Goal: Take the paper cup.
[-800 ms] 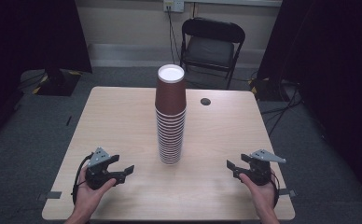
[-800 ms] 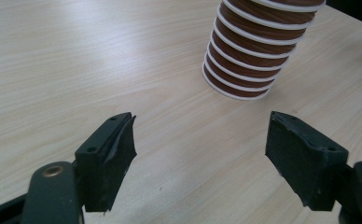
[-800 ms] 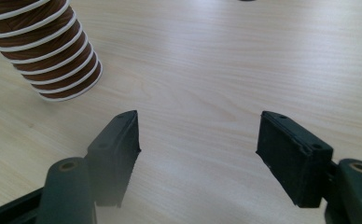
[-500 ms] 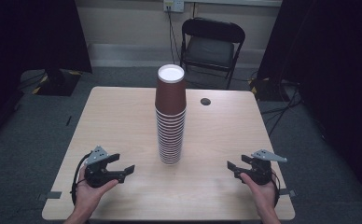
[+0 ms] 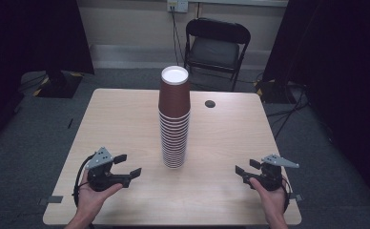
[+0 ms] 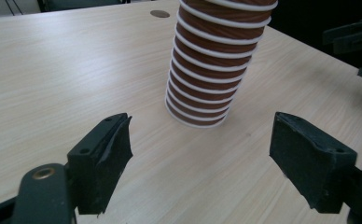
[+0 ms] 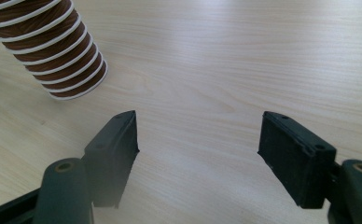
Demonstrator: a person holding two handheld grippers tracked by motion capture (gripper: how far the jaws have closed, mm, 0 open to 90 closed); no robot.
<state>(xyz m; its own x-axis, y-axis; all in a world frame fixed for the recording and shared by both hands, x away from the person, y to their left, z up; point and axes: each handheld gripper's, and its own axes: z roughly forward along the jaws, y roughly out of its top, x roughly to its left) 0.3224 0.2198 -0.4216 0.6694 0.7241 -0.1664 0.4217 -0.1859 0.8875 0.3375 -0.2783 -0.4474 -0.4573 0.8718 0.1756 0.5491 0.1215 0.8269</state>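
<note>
A tall stack of brown paper cups (image 5: pixel 174 119) stands upside down at the middle of the wooden table (image 5: pixel 126 114), white rims ringed one over another. The left gripper view has the stack (image 6: pixel 214 65) just ahead, and the right gripper view has it (image 7: pixel 48 46) at the upper left. My left gripper (image 5: pixel 127 165) rests near the front left of the table, open and empty, its jaws pointing toward the stack. My right gripper (image 5: pixel 246 170) sits at the front right, also open with nothing between its jaws (image 7: pixel 198 158). The left gripper's own jaws (image 6: pixel 200 158) stand wide apart.
A small dark round disc (image 5: pixel 210 103) lies on the table behind and right of the stack. A black folding chair (image 5: pixel 216 45) stands beyond the far edge. The other gripper's jaws (image 6: pixel 351 37) show at the upper right of the left gripper view.
Both hands have barely shifted; the grippers stay open in about the same places. The cup stack has not moved.
</note>
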